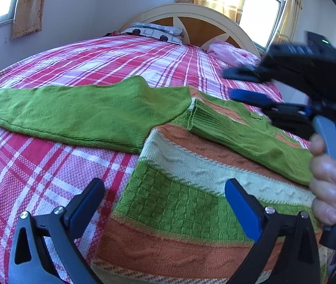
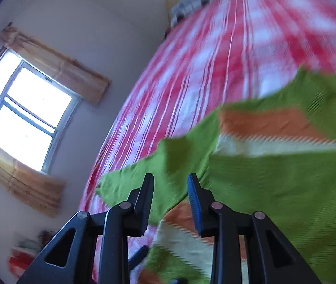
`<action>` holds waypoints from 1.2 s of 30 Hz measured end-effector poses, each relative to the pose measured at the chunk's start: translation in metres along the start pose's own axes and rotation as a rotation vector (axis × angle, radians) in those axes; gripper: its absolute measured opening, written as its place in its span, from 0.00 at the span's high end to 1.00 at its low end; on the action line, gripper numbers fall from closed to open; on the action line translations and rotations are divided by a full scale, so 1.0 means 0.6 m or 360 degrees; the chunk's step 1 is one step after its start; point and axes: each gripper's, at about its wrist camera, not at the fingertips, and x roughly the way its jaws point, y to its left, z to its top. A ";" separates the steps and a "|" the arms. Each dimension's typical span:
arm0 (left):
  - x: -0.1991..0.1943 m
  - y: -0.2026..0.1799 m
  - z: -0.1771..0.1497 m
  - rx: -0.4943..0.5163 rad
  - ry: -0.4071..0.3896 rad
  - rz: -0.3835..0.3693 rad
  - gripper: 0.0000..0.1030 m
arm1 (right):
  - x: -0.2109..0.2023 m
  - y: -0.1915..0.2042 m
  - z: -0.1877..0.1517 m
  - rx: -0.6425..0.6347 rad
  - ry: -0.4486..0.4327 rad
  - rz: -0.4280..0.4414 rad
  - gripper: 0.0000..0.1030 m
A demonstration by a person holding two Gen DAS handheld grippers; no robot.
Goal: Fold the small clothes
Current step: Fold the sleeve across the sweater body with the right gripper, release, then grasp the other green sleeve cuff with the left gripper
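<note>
Spanning the lower frame, left gripper (image 1: 165, 203): jaws spread wide, nothing between the pads, both tips hovering over the sweater's hem edge and the bedspread beside it.
Right gripper, own view (image 2: 170, 189): jaws parted by a narrow gap, no cloth pinched; green knit lies just beyond the tips; picture blurred.
Right gripper, left wrist view (image 1: 246, 85): blurred at right centre, its two fingers apart, pointing toward frame left above the folded sleeve; a hand (image 1: 328, 177) grips its handle at the right edge.
Sweater (image 1: 186, 189): green, cream and orange striped knit, lying flat on the bed, filling lower centre to right; body runs from bottom centre up toward the right.
Folded sleeve (image 1: 246, 139): green, laid across the chest, cuff near centre frame.
Open sleeve (image 1: 73, 113): long axis nearly horizontal, stretching from the shoulder at centre to its cuff at the left edge.
Bedspread (image 1: 37, 165): red, pink and white plaid.
Far end: pillow (image 1: 156, 32), pink cloth (image 1: 231, 52), headboard (image 1: 191, 11), curtained windows.
</note>
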 end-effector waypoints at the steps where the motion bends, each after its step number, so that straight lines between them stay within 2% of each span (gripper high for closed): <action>1: 0.001 0.001 0.000 0.0001 0.0000 0.0001 0.00 | -0.008 -0.001 -0.005 -0.0047 -0.0022 -0.0083 0.70; 2: 0.000 0.000 0.000 0.0003 0.0000 0.0004 0.00 | -0.008 0.000 -0.013 -0.0102 -0.0008 -0.0142 0.72; 3: 0.000 0.000 0.000 0.0004 0.0000 0.0005 0.00 | -0.003 0.001 -0.020 -0.0144 0.0022 -0.0182 0.82; 4: 0.000 0.000 0.000 0.0003 0.0000 0.0003 0.00 | 0.010 0.005 -0.029 -0.0194 0.0068 -0.0232 0.84; 6: 0.000 0.000 0.000 0.0000 0.0000 0.0000 0.00 | 0.036 0.007 -0.050 -0.0239 0.0179 -0.0269 0.85; 8: 0.001 -0.001 -0.001 -0.0001 0.0001 0.0001 0.00 | 0.065 -0.002 -0.071 -0.0188 0.0290 -0.0212 0.84; 12: 0.003 -0.009 -0.001 0.0026 0.0010 0.0032 0.00 | 0.068 0.009 -0.081 -0.0233 0.0284 -0.0223 0.84; 14: 0.004 -0.009 -0.001 0.0034 0.0016 0.0042 0.00 | 0.042 0.004 -0.073 -0.0166 0.0240 -0.0147 0.84; 15: 0.005 -0.010 -0.001 0.0037 0.0018 0.0046 0.00 | 0.008 0.005 -0.071 -0.0123 0.0152 -0.0120 0.84; 17: 0.005 -0.010 -0.002 0.0038 0.0022 0.0050 0.00 | -0.038 0.000 -0.070 -0.0089 0.0045 -0.0151 0.84; 20: 0.006 -0.012 -0.001 0.0042 0.0030 0.0061 0.00 | -0.114 -0.003 -0.097 -0.0095 -0.0078 -0.0382 0.84; 22: 0.006 -0.012 -0.001 0.0046 0.0042 0.0065 0.00 | -0.154 -0.005 -0.128 -0.0175 -0.0151 -0.0632 0.84; 24: 0.001 -0.008 0.003 0.0044 0.0077 0.0056 0.00 | -0.176 -0.015 -0.153 -0.0179 -0.0223 -0.0774 0.80; 25: -0.003 -0.004 0.006 0.0039 0.0091 0.0050 0.00 | -0.187 -0.025 -0.167 -0.0142 -0.0260 -0.0781 0.76; 27: -0.022 0.020 0.013 -0.0021 0.0083 0.0084 0.00 | -0.200 -0.040 -0.189 -0.0068 -0.0327 -0.0734 0.50; 28: -0.035 0.037 0.019 -0.0052 0.0061 0.0098 0.00 | -0.205 -0.047 -0.199 -0.0040 -0.0364 -0.0713 0.45; 29: -0.051 0.061 0.029 -0.0086 0.0027 0.0124 0.00 | -0.206 -0.053 -0.208 -0.0016 -0.0392 -0.0707 0.42; 32: -0.087 0.146 0.068 -0.0189 -0.0075 0.0270 0.00 | -0.201 -0.071 -0.212 0.0092 -0.0398 -0.0646 0.42; 36: -0.106 0.294 0.126 -0.0465 -0.0151 0.0459 0.01 | -0.202 -0.074 -0.217 0.0116 -0.0391 -0.0639 0.42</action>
